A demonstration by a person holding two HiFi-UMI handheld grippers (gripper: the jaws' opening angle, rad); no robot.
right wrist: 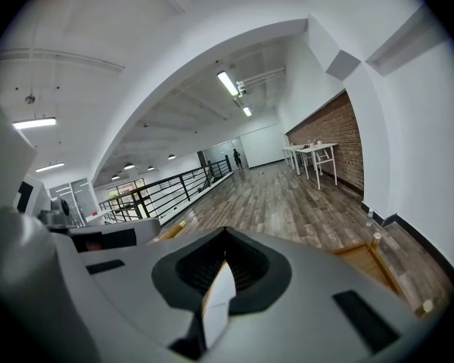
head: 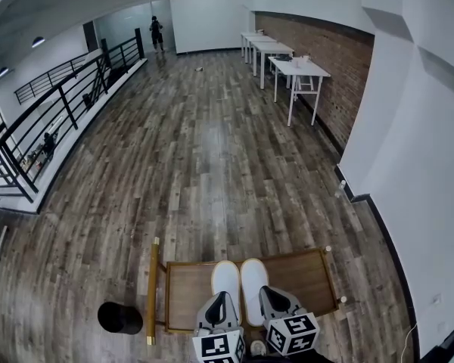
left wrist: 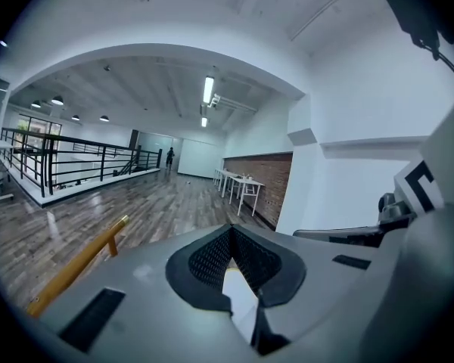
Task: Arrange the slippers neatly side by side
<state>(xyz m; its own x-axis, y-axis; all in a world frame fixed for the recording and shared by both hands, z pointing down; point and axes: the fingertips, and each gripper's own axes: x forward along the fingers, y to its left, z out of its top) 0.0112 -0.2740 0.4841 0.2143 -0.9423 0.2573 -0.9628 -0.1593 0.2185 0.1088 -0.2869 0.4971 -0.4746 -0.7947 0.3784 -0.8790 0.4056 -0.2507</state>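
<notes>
No word, number or brand name can be read anywhere. The white cube (head: 219, 348) on the left gripper (head: 222, 302) and its twin cube (head: 292, 333) on the right gripper (head: 269, 296) bear only black square patterns, no letters.

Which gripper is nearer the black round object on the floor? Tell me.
Left. The left gripper sits right of the black round object, past the yellow bar; the right gripper is farther right, beyond the left one.
</notes>
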